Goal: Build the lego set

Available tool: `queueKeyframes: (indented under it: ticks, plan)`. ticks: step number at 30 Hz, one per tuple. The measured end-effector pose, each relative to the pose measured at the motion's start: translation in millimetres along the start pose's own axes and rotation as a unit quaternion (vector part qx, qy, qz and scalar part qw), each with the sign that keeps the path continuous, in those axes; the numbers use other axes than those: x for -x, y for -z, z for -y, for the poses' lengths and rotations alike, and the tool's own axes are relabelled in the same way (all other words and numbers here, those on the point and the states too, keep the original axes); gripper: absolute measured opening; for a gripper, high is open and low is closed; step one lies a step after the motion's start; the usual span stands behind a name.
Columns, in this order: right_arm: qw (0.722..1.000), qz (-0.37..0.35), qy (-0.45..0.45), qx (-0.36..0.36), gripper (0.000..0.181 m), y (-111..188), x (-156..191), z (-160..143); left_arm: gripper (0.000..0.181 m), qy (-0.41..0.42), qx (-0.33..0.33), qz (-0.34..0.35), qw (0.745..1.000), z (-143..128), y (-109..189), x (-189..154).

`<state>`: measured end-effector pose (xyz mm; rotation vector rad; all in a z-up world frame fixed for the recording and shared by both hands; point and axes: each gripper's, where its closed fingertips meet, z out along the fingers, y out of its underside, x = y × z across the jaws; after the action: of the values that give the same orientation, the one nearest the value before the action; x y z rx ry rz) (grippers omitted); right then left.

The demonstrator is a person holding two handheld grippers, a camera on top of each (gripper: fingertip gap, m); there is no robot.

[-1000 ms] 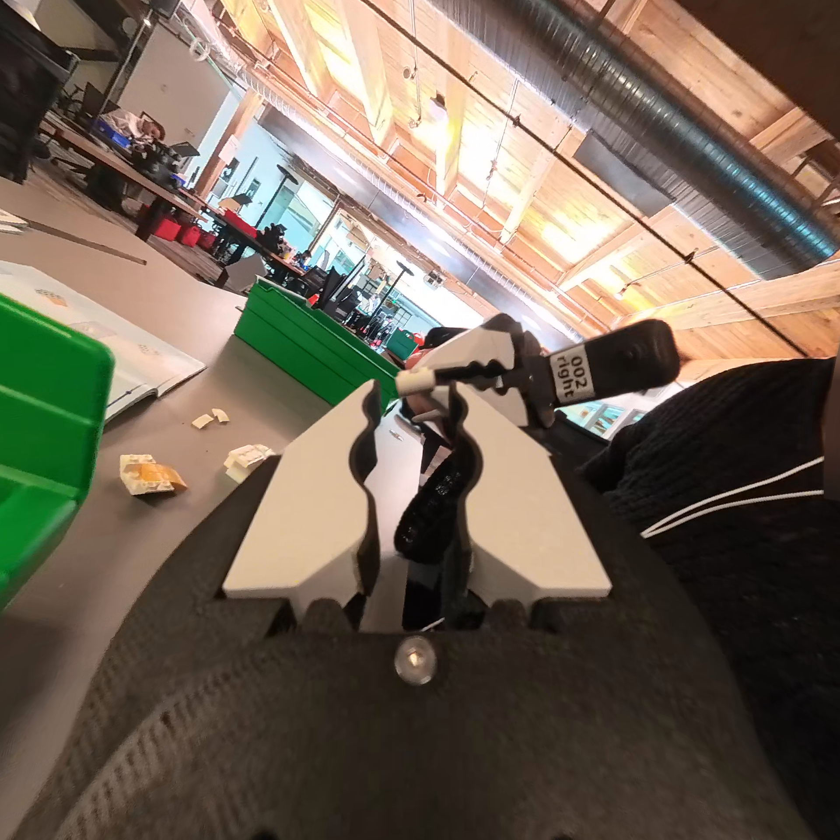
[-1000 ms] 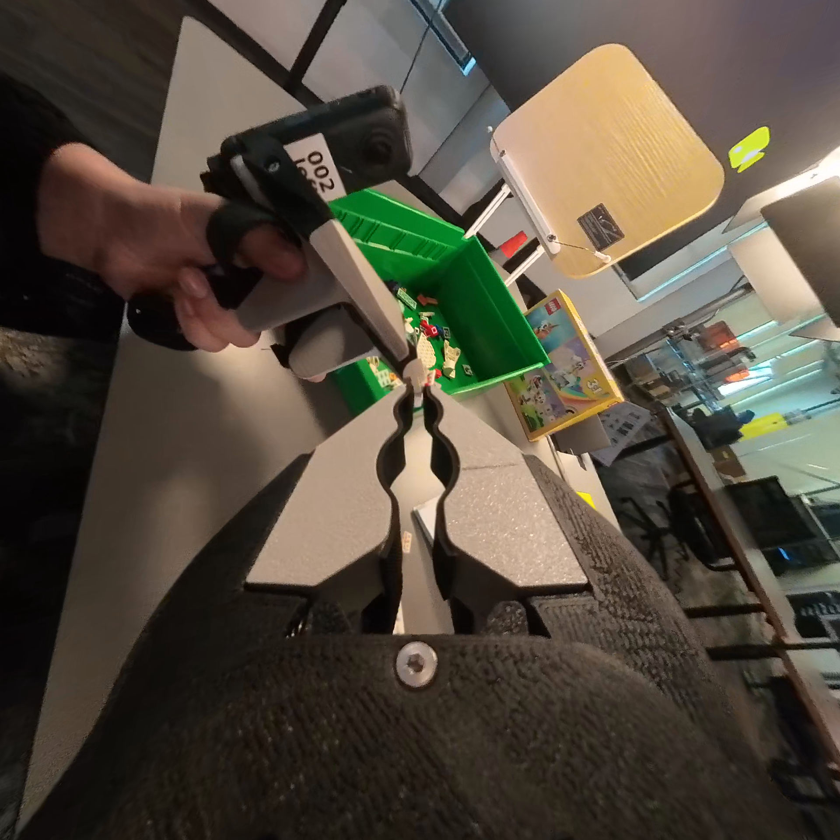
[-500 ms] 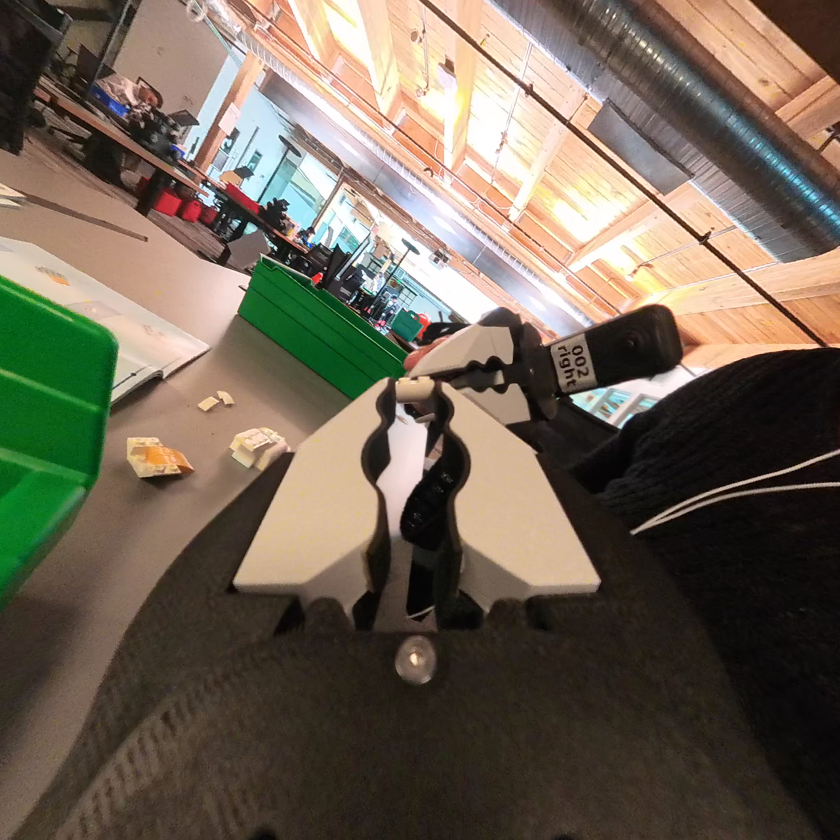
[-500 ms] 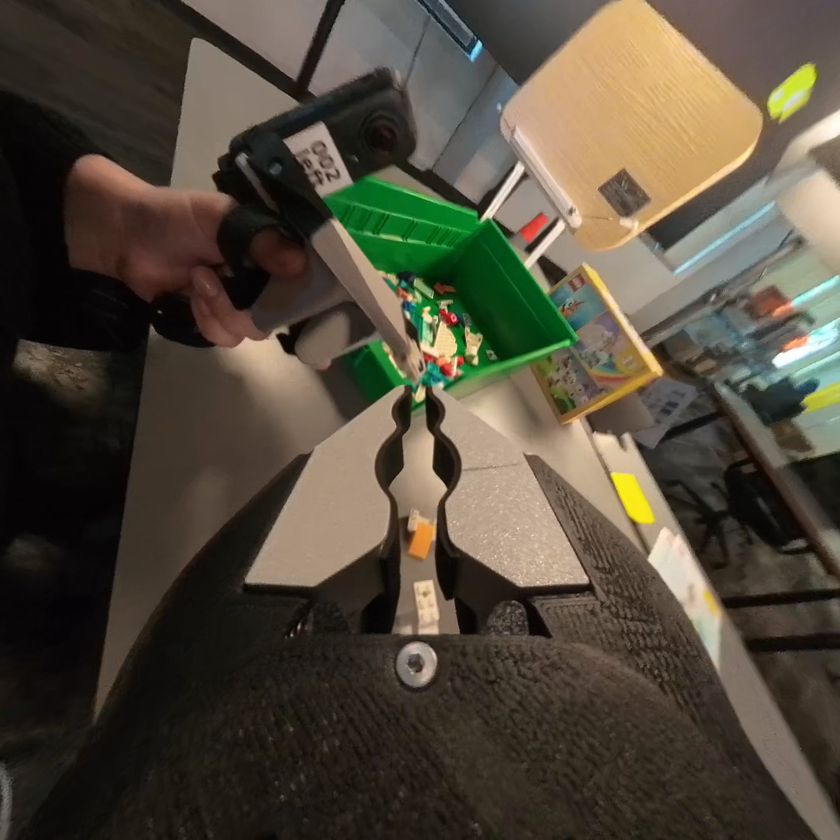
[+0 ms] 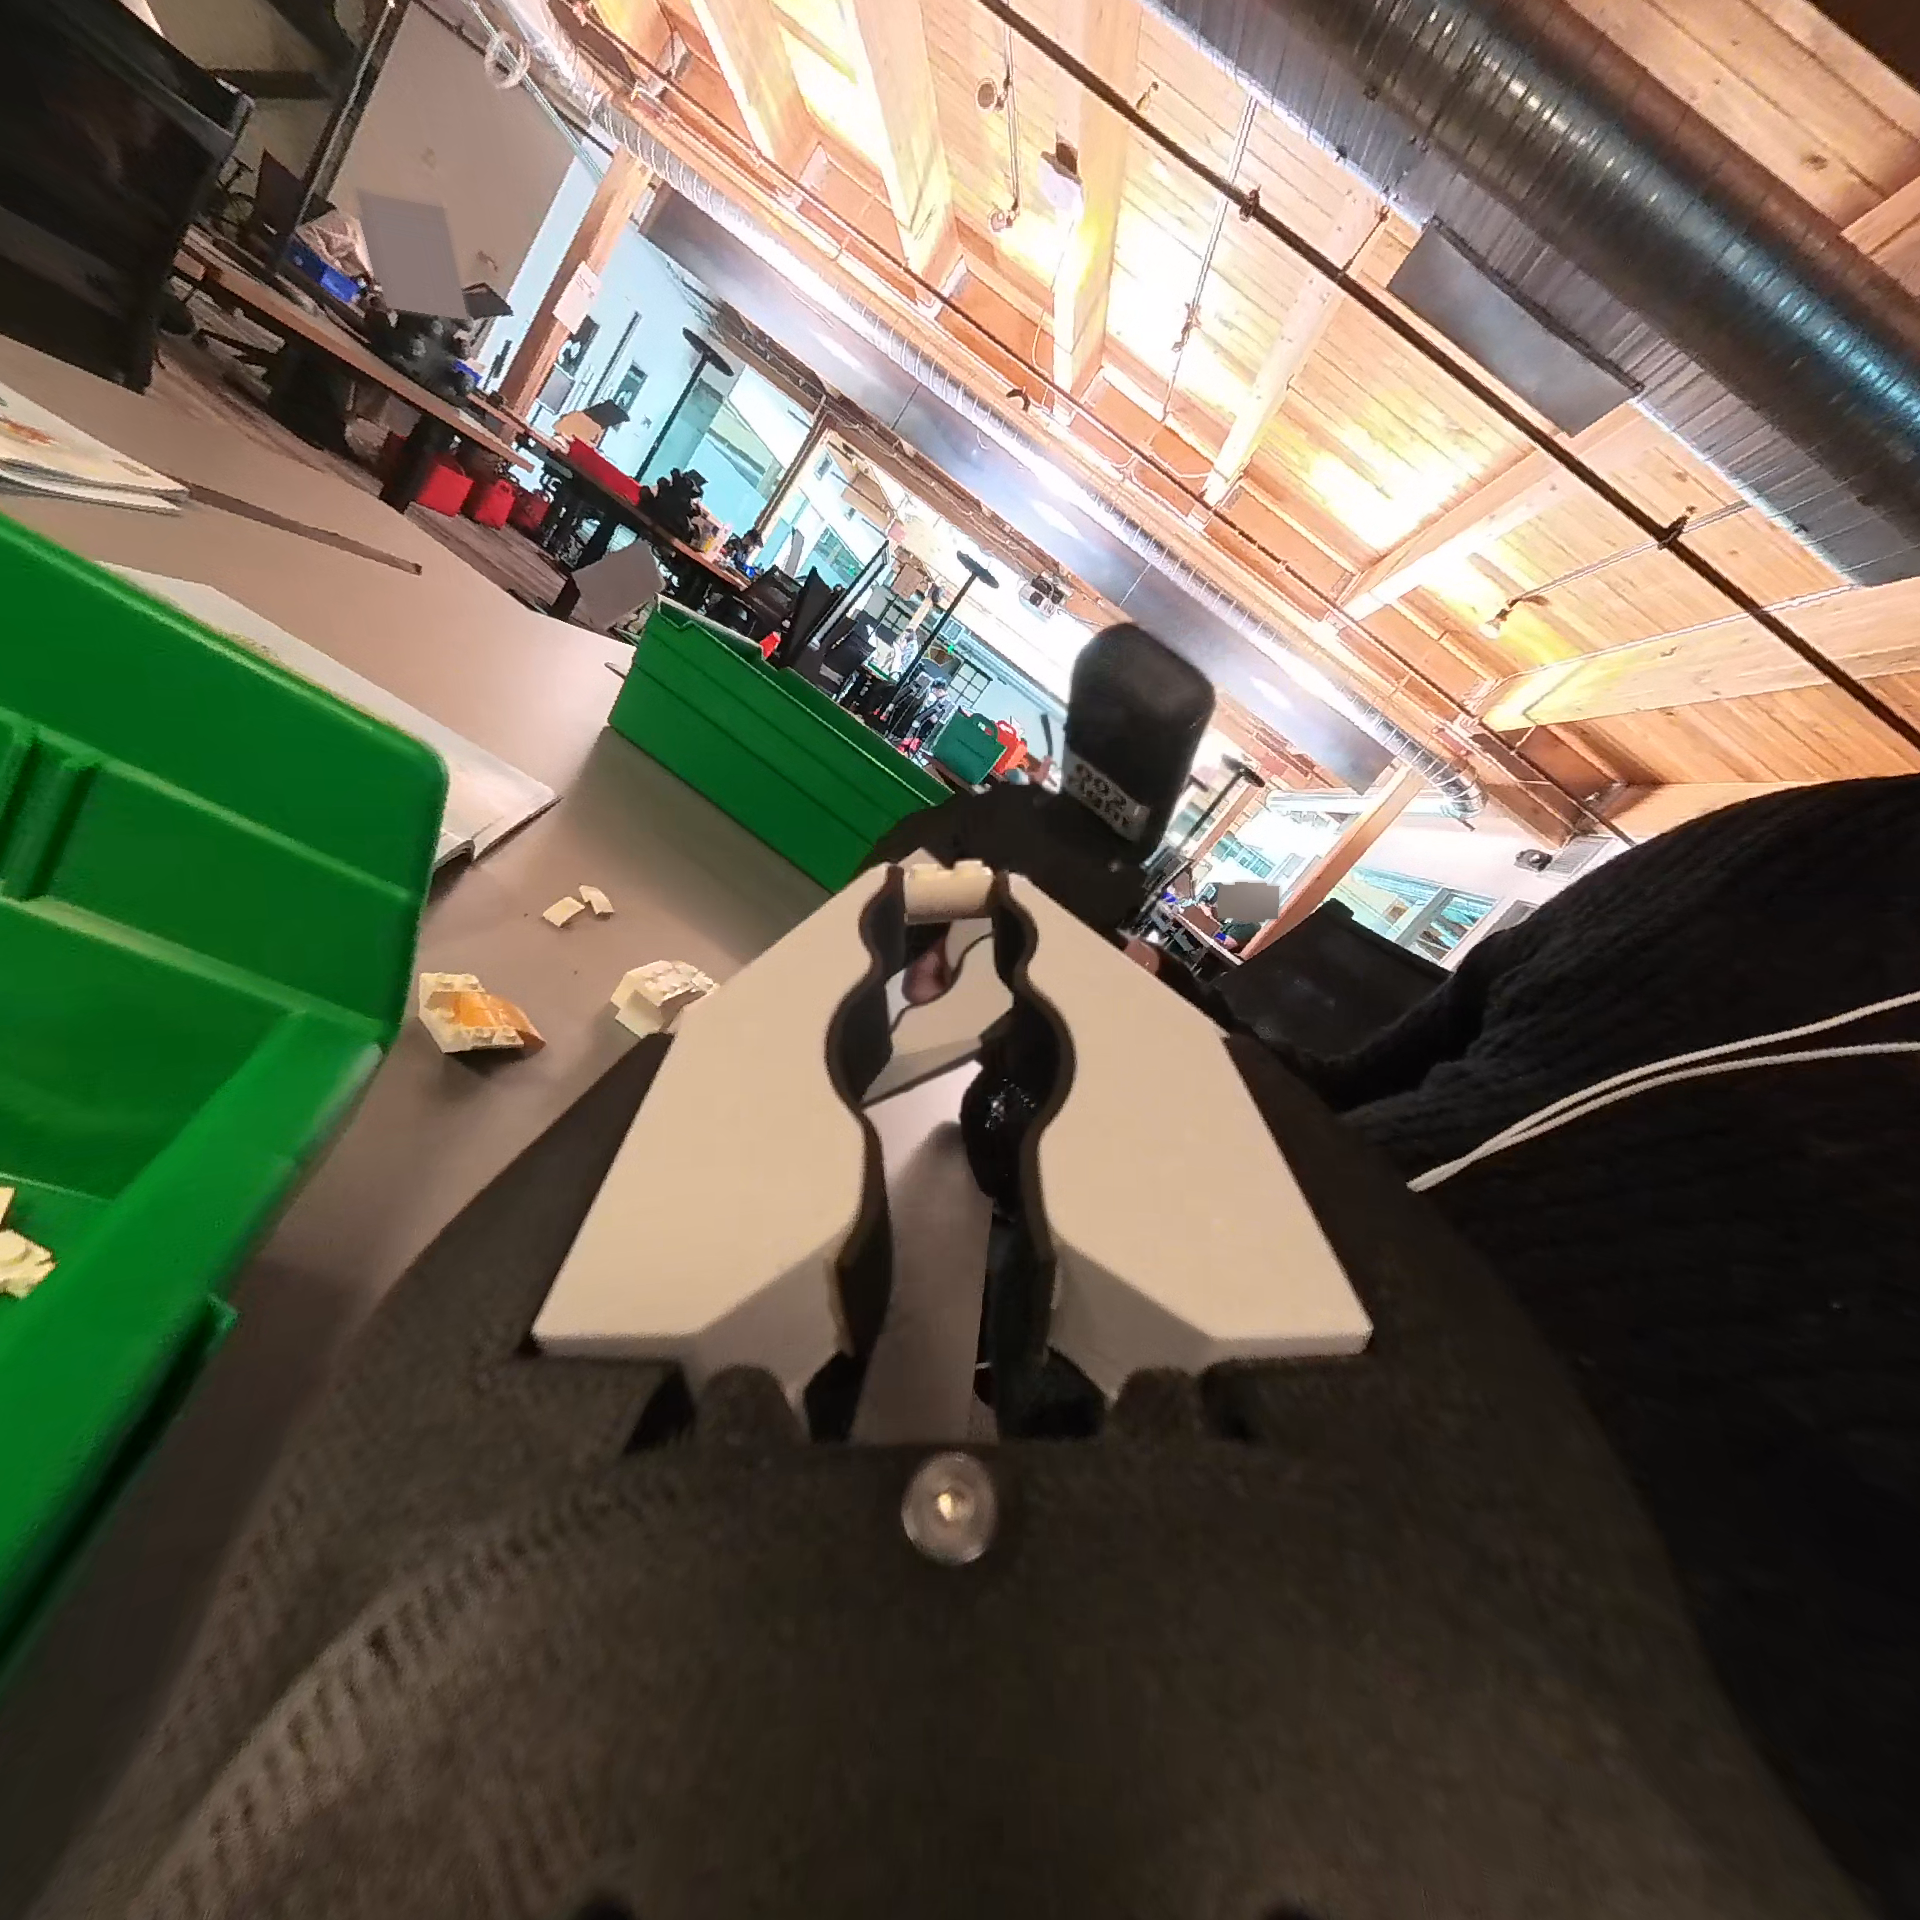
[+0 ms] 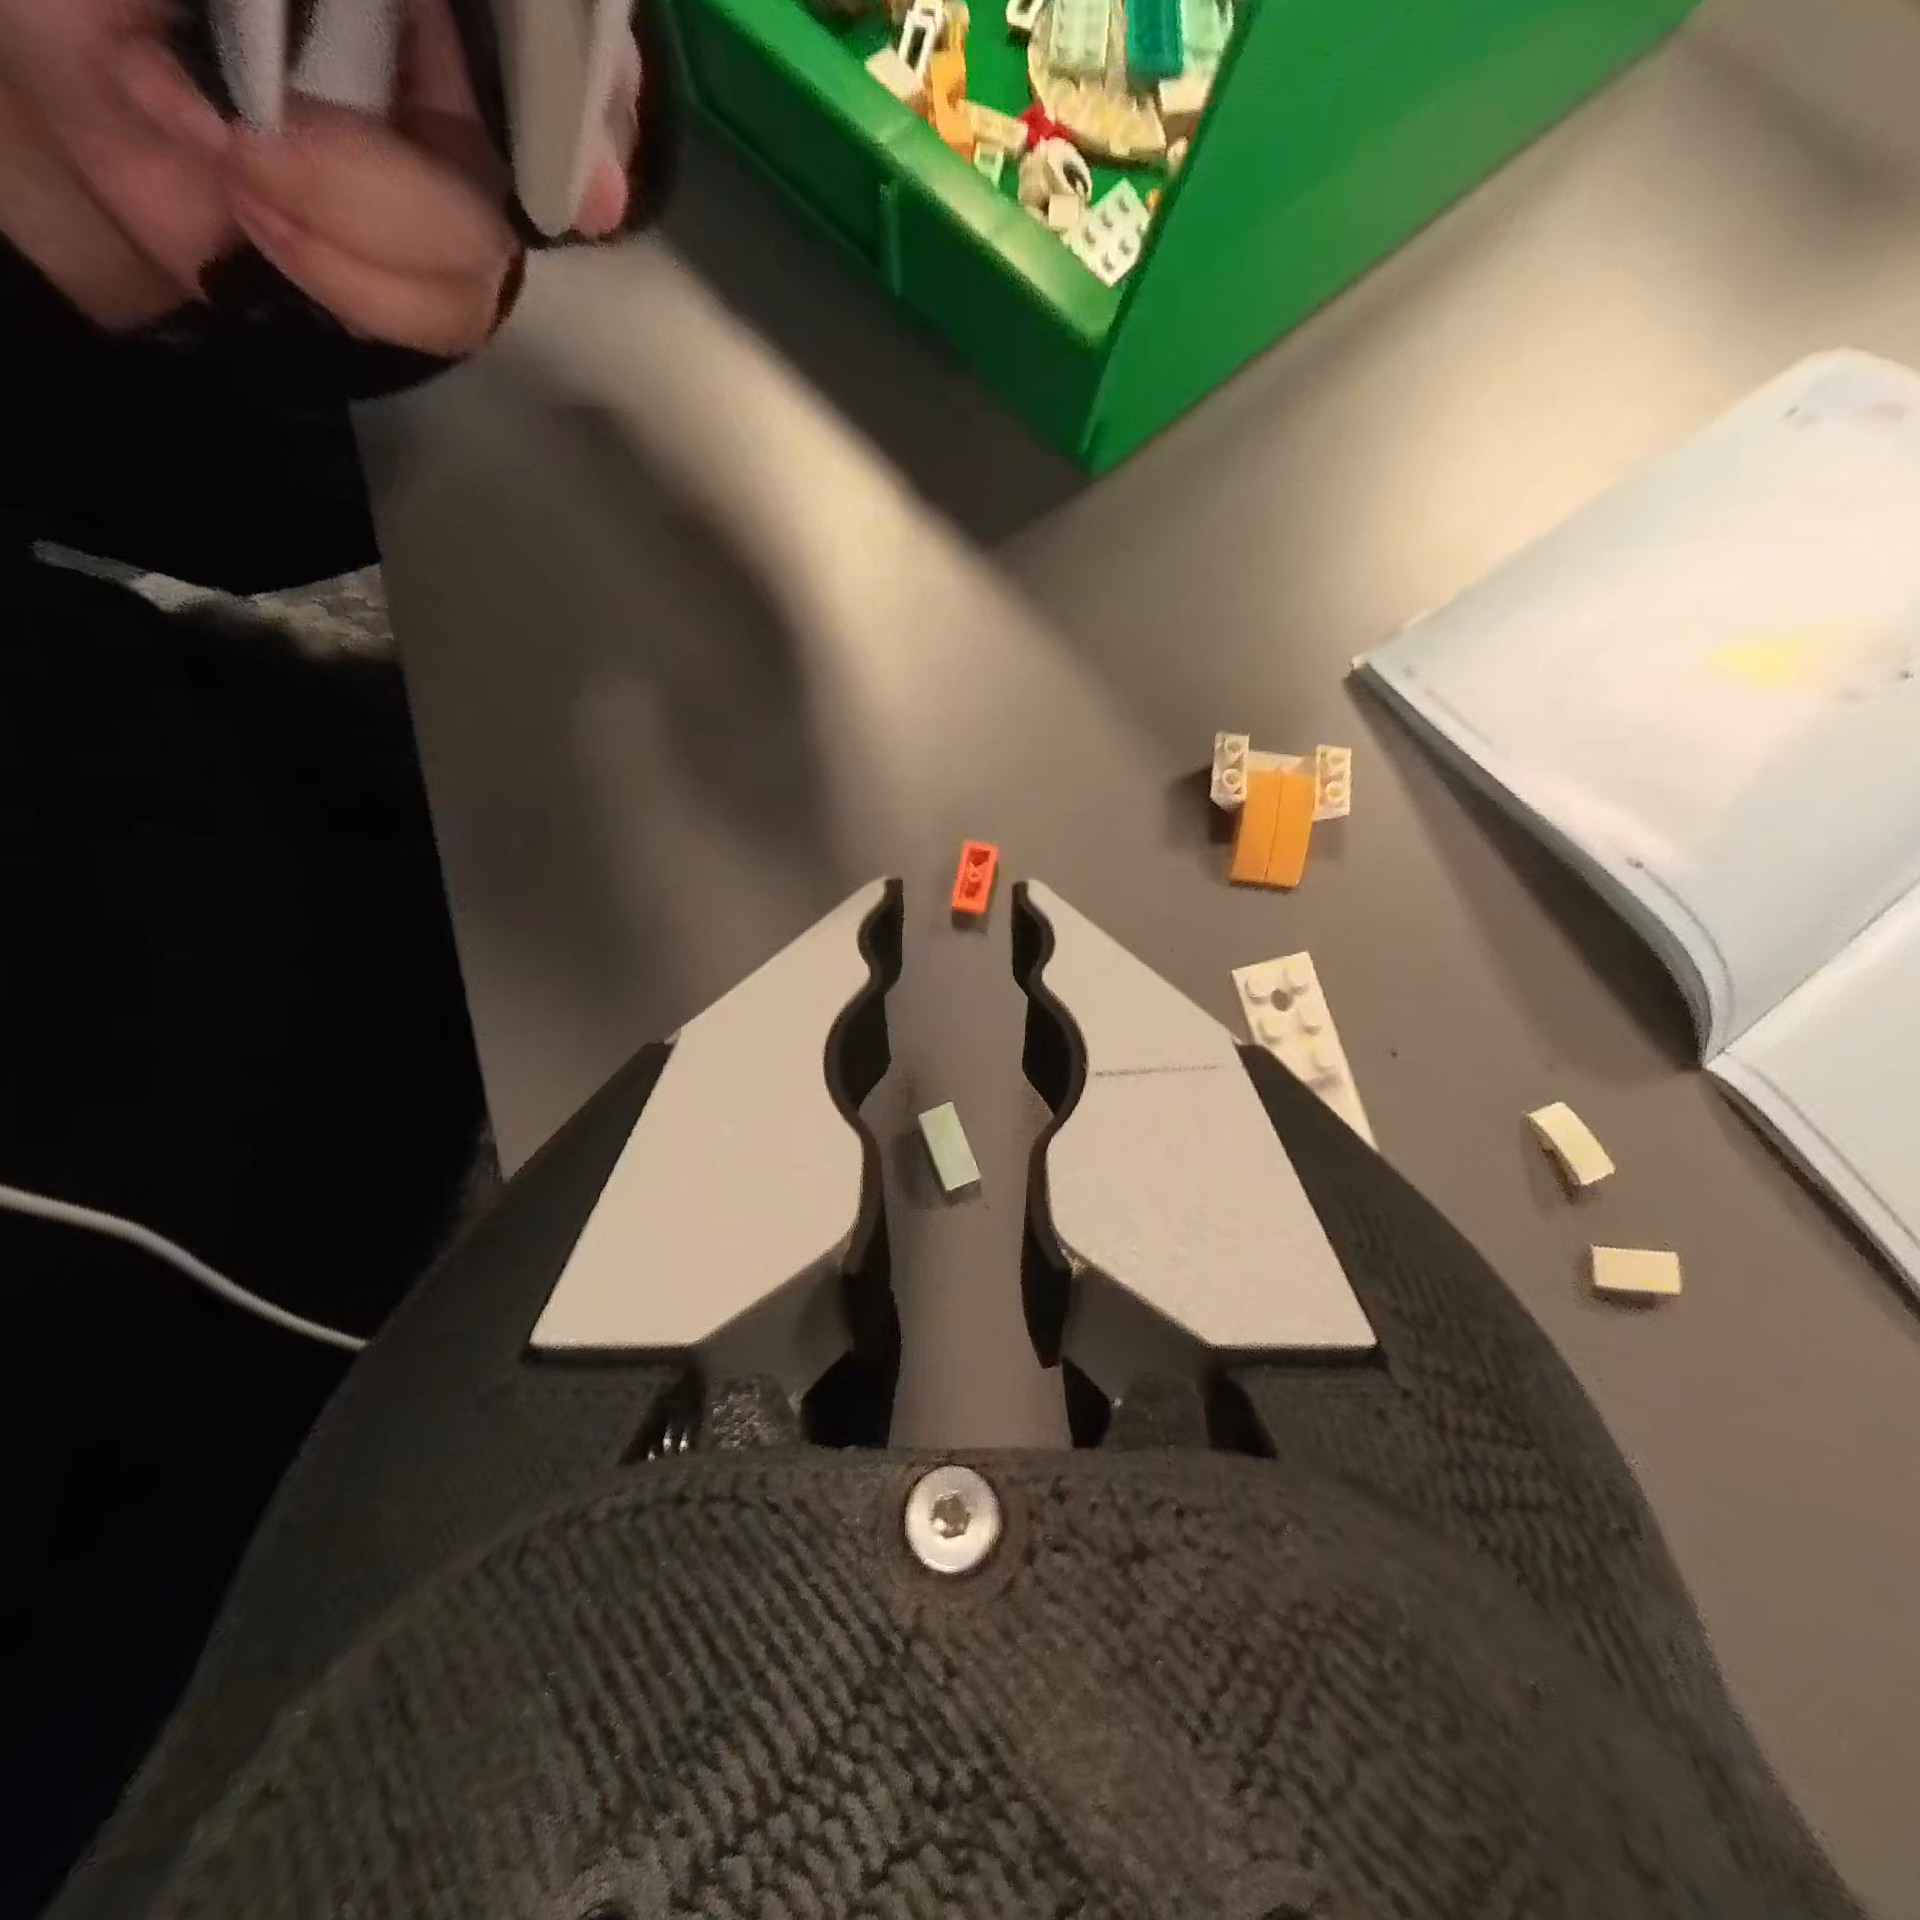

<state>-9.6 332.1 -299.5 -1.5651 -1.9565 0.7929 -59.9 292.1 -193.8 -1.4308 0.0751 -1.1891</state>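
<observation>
My left gripper (image 5: pixel 945 883) is shut on a small white brick (image 5: pixel 943 896) at its tips and holds it above the grey table (image 5: pixel 499 665). My right gripper (image 6: pixel 956 891) is open and empty, pointing down at the table. A small red-orange brick (image 6: pixel 975 878) lies just past its tips, in line with the gap. A pale green tile (image 6: pixel 949 1153) lies on the table below the gap between its fingers. The left gripper shows blurred in a hand (image 6: pixel 312 166) at the top left of the right wrist view. The right gripper's body (image 5: pixel 1132 748) shows behind the white brick.
A green bin (image 6: pixel 1195 343) with several loose bricks stands beyond the right gripper. An orange and white build (image 6: pixel 1276 810), a white plate (image 6: pixel 1299 1029), two cream pieces (image 6: pixel 1569 1143) and an open booklet (image 6: pixel 1662 727) lie to the right. A second green bin (image 5: pixel 769 748) stands farther back.
My right gripper has drawn away from the left gripper's tips, swung down toward the table and opened wider. The left gripper still holds the white brick.
</observation>
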Motion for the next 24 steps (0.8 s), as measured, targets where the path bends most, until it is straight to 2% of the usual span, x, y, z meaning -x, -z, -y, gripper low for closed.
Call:
queueKeyframes:
  ticks: [1,8,15,24]
  plan:
    - [1.000,0.001,-0.005,0.006,0.019,-2.8,-0.4,-2.4,0.015,0.002,0.000,0.000,1.000,0.2,0.0,0.3]
    - [0.999,0.006,-0.025,0.027,0.021,-12.6,-2.8,-11.2,0.015,0.004,-0.006,-0.011,1.000,2.6,4.7,-0.9]
    - [0.999,0.016,-0.037,0.036,0.020,-17.1,-3.0,-16.2,0.015,-0.033,0.012,0.016,0.999,-0.3,8.5,5.2]
    - [0.999,0.007,-0.032,0.029,0.019,-20.9,-3.5,-13.2,0.015,-0.037,0.008,0.019,0.999,-1.1,8.5,5.3]
